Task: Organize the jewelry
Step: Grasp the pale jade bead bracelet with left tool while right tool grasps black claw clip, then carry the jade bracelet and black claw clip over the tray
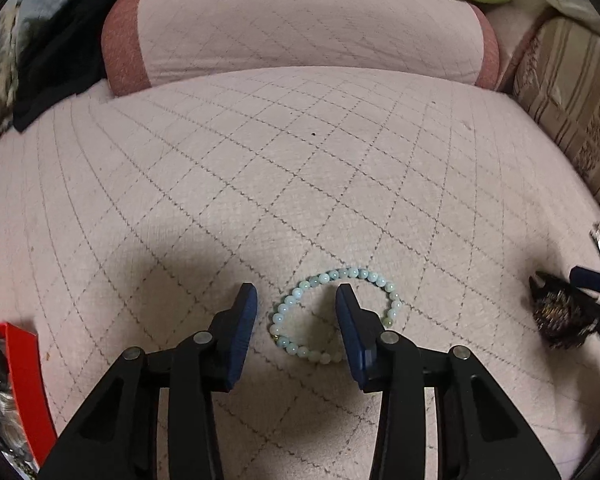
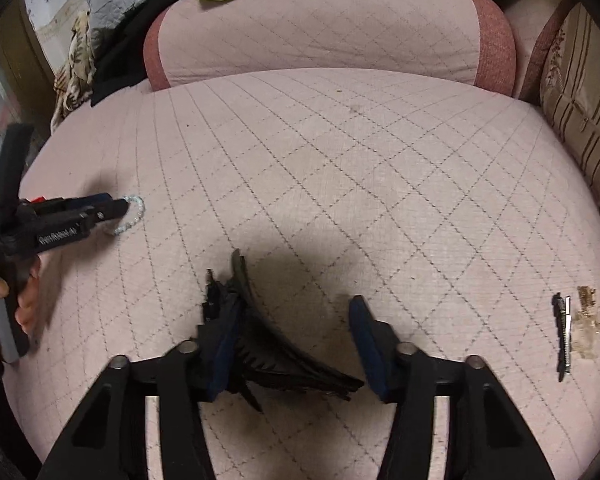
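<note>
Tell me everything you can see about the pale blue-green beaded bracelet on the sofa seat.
The beaded bracelet is a closed loop of round, glossy, pale blue-green beads that look like stone or glass, with one small gold-coloured spacer. It lies flat on the pink quilted seat cushion. The left tongs straddle its left side, one finger inside the loop, the other outside.

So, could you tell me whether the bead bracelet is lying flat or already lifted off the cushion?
Lying flat: the pale green bead bracelet rests as an open ring on the quilted cushion.
</note>
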A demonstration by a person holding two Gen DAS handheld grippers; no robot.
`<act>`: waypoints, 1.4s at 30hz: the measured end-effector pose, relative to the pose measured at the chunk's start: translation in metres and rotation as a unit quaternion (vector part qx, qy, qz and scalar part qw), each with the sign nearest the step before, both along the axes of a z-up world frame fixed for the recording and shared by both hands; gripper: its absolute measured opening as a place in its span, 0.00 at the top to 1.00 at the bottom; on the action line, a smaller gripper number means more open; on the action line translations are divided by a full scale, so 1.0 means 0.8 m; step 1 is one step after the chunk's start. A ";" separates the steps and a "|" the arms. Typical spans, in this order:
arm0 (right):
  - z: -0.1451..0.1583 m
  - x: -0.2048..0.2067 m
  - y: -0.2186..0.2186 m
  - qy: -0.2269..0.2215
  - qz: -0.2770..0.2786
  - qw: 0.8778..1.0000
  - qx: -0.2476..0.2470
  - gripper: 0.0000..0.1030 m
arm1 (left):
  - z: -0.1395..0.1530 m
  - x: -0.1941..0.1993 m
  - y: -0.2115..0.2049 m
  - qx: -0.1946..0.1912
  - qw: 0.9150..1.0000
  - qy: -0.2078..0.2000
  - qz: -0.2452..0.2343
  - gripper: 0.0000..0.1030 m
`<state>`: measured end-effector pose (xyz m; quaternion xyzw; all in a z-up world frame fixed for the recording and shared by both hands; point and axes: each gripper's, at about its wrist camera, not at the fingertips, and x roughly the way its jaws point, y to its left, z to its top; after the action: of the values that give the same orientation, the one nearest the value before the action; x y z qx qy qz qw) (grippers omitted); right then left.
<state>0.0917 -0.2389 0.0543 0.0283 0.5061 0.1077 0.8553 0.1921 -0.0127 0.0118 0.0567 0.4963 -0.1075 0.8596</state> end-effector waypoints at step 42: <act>0.113 -0.146 0.161 -0.038 -0.003 0.998 -0.058 0.95 | 0.169 -0.251 0.098 -0.021 0.996 -0.085 0.023 0.95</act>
<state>-0.0255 -0.1104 0.1444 -0.0234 0.4785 0.0765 0.8745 -0.0084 0.0657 0.1470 0.0361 0.4202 -0.0929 0.9020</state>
